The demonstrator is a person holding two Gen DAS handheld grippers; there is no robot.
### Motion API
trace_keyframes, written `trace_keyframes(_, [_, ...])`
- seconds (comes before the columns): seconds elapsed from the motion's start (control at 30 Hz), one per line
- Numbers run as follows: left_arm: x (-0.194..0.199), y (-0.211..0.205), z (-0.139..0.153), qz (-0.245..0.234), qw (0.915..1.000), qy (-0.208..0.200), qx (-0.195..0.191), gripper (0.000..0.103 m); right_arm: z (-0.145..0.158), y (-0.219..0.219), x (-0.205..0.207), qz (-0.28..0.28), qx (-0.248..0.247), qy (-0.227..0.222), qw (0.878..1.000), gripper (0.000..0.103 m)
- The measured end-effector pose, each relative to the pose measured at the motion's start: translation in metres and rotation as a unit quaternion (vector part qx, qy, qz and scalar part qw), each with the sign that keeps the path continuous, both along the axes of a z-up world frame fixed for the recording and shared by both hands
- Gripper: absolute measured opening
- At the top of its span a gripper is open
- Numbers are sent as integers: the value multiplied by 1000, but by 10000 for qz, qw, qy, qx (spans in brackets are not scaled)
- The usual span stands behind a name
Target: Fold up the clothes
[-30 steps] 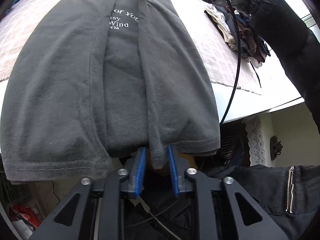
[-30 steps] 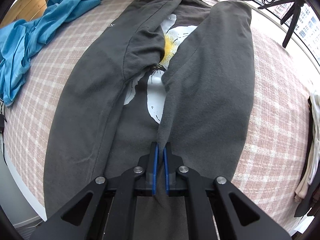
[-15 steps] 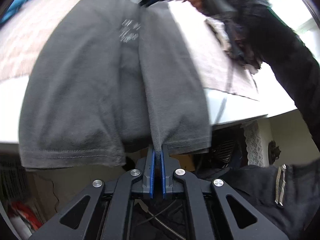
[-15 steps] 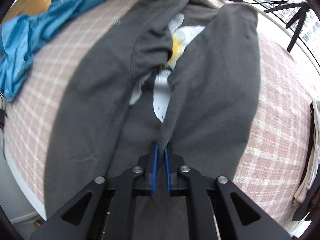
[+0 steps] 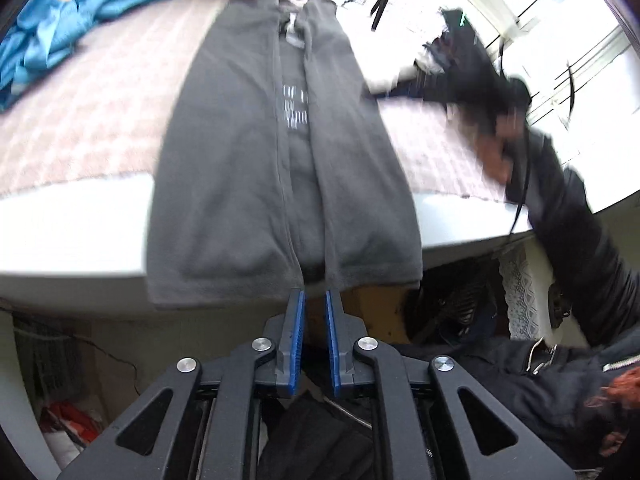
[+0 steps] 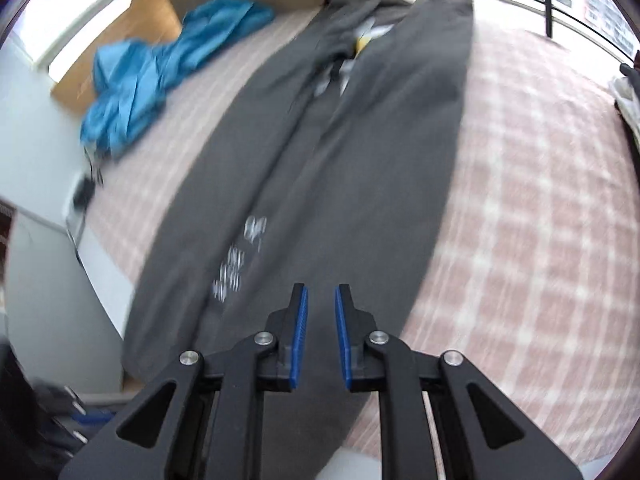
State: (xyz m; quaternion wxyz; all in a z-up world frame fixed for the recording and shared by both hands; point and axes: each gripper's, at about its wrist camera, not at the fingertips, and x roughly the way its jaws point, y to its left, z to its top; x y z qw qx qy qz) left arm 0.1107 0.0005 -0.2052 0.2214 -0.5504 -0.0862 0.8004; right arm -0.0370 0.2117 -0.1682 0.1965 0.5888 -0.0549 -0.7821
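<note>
Left gripper [image 5: 313, 300]: blue-padded jaws parting, nothing between them; tips sit just below the hanging hem, not touching cloth. Right gripper [image 6: 321, 296]: jaws likewise opening, empty, held over the cloth with no pad contact visible.

Task item: dark grey short-sleeved cotton T-shirt with white lettering and a white-and-yellow flower print [image 5: 280, 152], laid lengthwise on the pink-and-white checked bedspread [image 5: 100, 120]. Hem end overhangs the bed's white edge [image 5: 72, 236], directly ahead of the left gripper. In the right wrist view the shirt [image 6: 360, 168] runs away from the tips toward the window.

Progress, judged: both long sides are turned in toward the centre line, leaving a narrow strip of print showing. Lengthwise folds look done; crosswise folding remains.

Also present: crumpled bright blue garment [image 5: 52, 36] well apart at the far corner, unfolded. Frames motion-blurred.
</note>
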Motion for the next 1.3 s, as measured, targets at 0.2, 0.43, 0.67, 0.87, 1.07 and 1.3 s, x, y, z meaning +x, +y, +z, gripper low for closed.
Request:
trace_keyframes(0.2, [-33, -14, 38, -9, 9979, 610, -238, 16, 0, -9, 49, 551, 191, -366, 9976, 15])
trace_keyframes(0.43, [-44, -49, 5, 370, 9955, 398, -776, 23, 26, 44, 101, -521, 435, 5, 9977, 23])
trace_keyframes(0.67, [-27, -68, -34, 341, 9971, -297, -611, 24, 3, 44, 164, -825, 74, -436, 9956, 28])
trace_keyframes(0.87, [-34, -57, -43, 105, 9954, -422, -851, 33, -13, 31, 177, -980, 84, -564, 9935, 38])
trace_keyframes(1.07, [-39, -47, -46, 49, 9946, -612, -842, 38, -35, 21, 163, -967, -74, -878, 9914, 39])
trace_keyframes(1.3, [-37, -36, -61, -102, 9923, -960, -782, 38, -44, 12, 157, -727, -144, -1066, 9915, 39])
